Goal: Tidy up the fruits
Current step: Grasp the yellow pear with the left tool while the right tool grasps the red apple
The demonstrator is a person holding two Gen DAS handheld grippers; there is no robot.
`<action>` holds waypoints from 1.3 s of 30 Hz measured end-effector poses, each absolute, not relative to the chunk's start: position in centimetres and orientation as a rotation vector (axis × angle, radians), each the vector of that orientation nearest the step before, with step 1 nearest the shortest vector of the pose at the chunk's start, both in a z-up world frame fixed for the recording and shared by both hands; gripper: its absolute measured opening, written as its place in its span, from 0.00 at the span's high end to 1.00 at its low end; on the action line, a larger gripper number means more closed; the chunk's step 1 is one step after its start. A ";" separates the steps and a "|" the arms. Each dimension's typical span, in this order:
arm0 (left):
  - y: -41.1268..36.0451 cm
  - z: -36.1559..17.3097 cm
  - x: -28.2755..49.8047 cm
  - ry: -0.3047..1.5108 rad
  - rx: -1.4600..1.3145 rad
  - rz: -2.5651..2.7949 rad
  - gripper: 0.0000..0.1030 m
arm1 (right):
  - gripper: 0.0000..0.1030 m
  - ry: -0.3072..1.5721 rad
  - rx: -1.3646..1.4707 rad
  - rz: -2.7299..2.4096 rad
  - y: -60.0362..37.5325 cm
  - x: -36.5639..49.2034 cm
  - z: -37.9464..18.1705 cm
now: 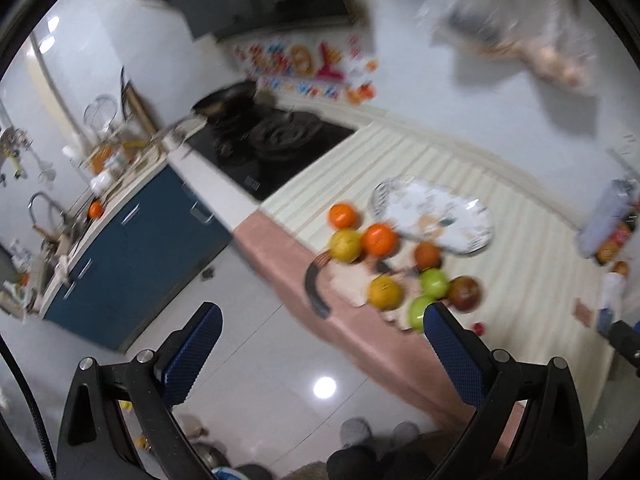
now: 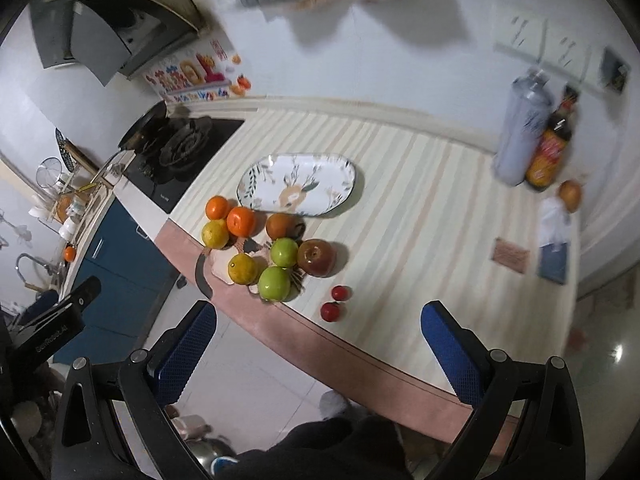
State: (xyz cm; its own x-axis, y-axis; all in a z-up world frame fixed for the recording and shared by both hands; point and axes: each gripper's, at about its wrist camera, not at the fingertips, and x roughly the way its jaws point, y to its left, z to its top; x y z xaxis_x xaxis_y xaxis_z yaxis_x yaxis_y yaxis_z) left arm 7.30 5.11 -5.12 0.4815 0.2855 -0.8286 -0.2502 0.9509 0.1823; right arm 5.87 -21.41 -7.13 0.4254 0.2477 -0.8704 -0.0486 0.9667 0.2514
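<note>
A pile of fruit lies on a striped counter: oranges (image 2: 241,221), yellow citrus (image 2: 242,268), two green apples (image 2: 274,283), a red apple (image 2: 316,257) and two small red fruits (image 2: 331,311). An empty patterned oval plate (image 2: 298,184) sits just behind them. The same pile (image 1: 379,239) and plate (image 1: 434,216) show blurred in the left wrist view. My left gripper (image 1: 322,354) is open and empty, held above the floor short of the counter edge. My right gripper (image 2: 318,354) is open and empty, near the counter's front edge, below the fruit.
A small cloth or mat with a dark curved handle (image 2: 203,276) lies under the fruit. A gas hob with a pan (image 2: 176,148) is to the left. Bottles (image 2: 520,136), an onion (image 2: 570,195) and small packets (image 2: 554,262) stand at the right. Blue cabinets (image 2: 116,264) are below left.
</note>
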 end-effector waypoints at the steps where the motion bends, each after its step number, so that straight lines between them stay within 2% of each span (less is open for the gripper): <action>1: 5.7 -6.1 8.0 1.040 0.030 0.337 0.00 | 0.00 1.138 0.206 0.192 -21.2 7.0 -8.6; 9: 10.7 -13.7 14.2 1.171 -0.012 0.363 0.02 | 0.00 1.324 0.315 0.169 -19.6 14.9 -20.2; 12: 12.2 -16.5 17.9 1.210 -0.017 0.300 0.13 | 0.04 1.398 0.451 0.133 -19.1 17.6 -24.8; 16: 13.4 -20.6 22.8 1.289 0.008 0.198 0.13 | 0.15 1.466 0.627 0.085 -18.5 19.8 -29.4; 20: 13.4 -24.2 26.8 1.353 0.115 0.079 0.13 | 0.18 1.518 0.663 0.015 -16.9 21.2 -33.1; 25: 13.5 -27.9 30.1 1.405 0.214 -0.047 0.13 | 0.26 1.540 0.722 -0.028 -15.4 21.9 -35.5; 30: 12.6 -30.8 31.3 1.493 0.231 -0.223 0.13 | 0.28 1.535 0.738 -0.066 -14.9 22.1 -35.8; 32: 12.3 -31.5 31.4 1.510 0.224 -0.266 0.27 | 0.33 1.544 0.734 -0.078 -14.8 22.2 -35.9; 33: 12.3 -32.0 31.5 1.518 0.222 -0.280 0.41 | 0.33 1.546 0.739 -0.078 -14.9 22.3 -35.9; 39: 13.4 -32.5 31.0 1.506 0.164 -0.263 0.41 | 0.34 1.520 0.681 -0.117 -15.8 21.9 -34.7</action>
State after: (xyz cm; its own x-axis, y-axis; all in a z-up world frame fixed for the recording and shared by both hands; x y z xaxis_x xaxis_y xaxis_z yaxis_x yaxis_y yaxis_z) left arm 31.00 13.35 -32.51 0.0442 -0.0697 -0.9966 0.2718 0.9608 -0.0551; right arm 21.86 -15.79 -34.71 0.0840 0.3385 -0.9372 0.4779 0.8116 0.3360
